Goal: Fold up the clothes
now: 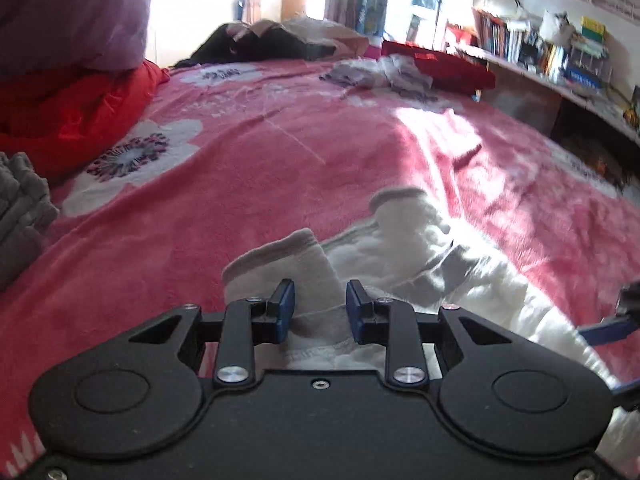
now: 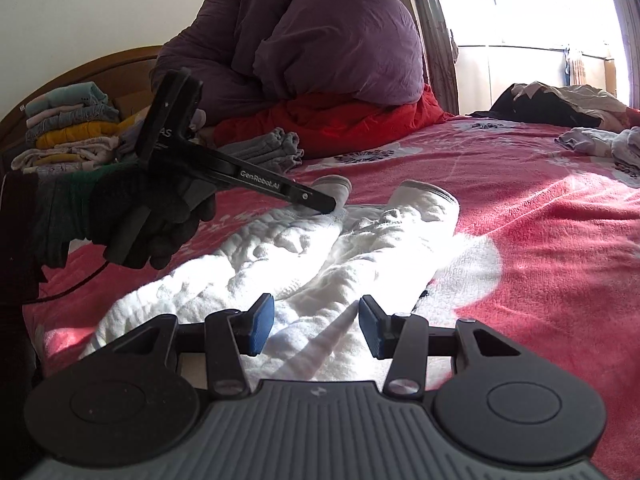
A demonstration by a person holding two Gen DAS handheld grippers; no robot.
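Gripping one leg cuff of the white pants point(image 2: 280, 248) in our left claw point(image 1: 320, 300) – right claw point(image 2: 316, 320) parted, empty above the waist – we judge the fold comes next.

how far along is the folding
Done: a folded stack sits by the headboard. In hand: the left gripper seems to pinch a cuff of the white garment, spread unfolded; the right gripper hangs open over it. Left: loose clothes at the far end.
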